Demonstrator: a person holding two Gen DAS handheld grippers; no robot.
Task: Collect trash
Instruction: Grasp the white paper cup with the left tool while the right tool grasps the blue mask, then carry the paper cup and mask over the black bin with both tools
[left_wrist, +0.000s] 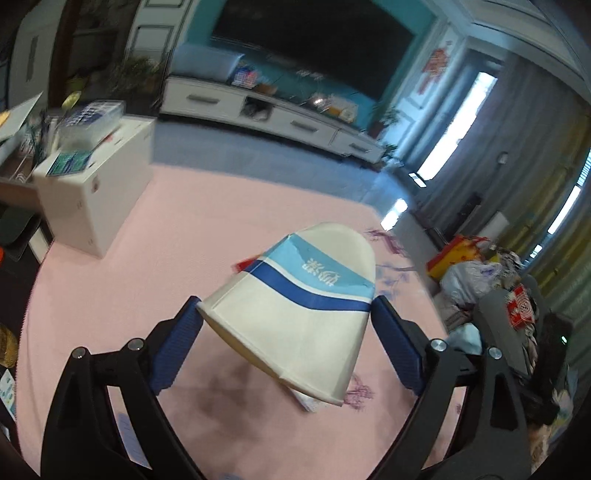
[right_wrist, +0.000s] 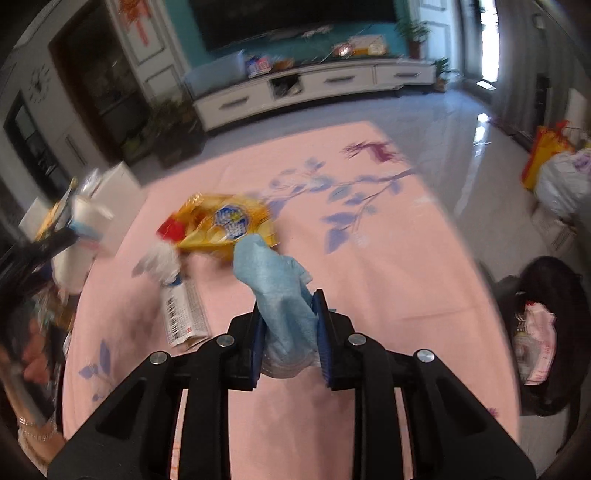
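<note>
A white paper cup (left_wrist: 295, 317) with a blue band hangs tilted above the pink tablecloth (left_wrist: 147, 258), and my left gripper (left_wrist: 286, 304) is shut on its sides. My right gripper (right_wrist: 288, 302) is shut on a crumpled light-blue cloth (right_wrist: 273, 273), held above the cloth-covered table. Beyond it on the table lie a yellow snack bag (right_wrist: 225, 221), a crumpled white wrapper (right_wrist: 162, 258) and a flat white carton (right_wrist: 183, 314) with a barcode. The cup (right_wrist: 88, 218) shows blurred at the left edge of the right wrist view.
A black bin bag (right_wrist: 535, 325) holding some trash stands off the table's right side. A white box (left_wrist: 96, 192) sits at the table's left. Full bags (left_wrist: 469, 273) lie on the floor to the right. A TV cabinet (right_wrist: 314, 85) runs along the far wall.
</note>
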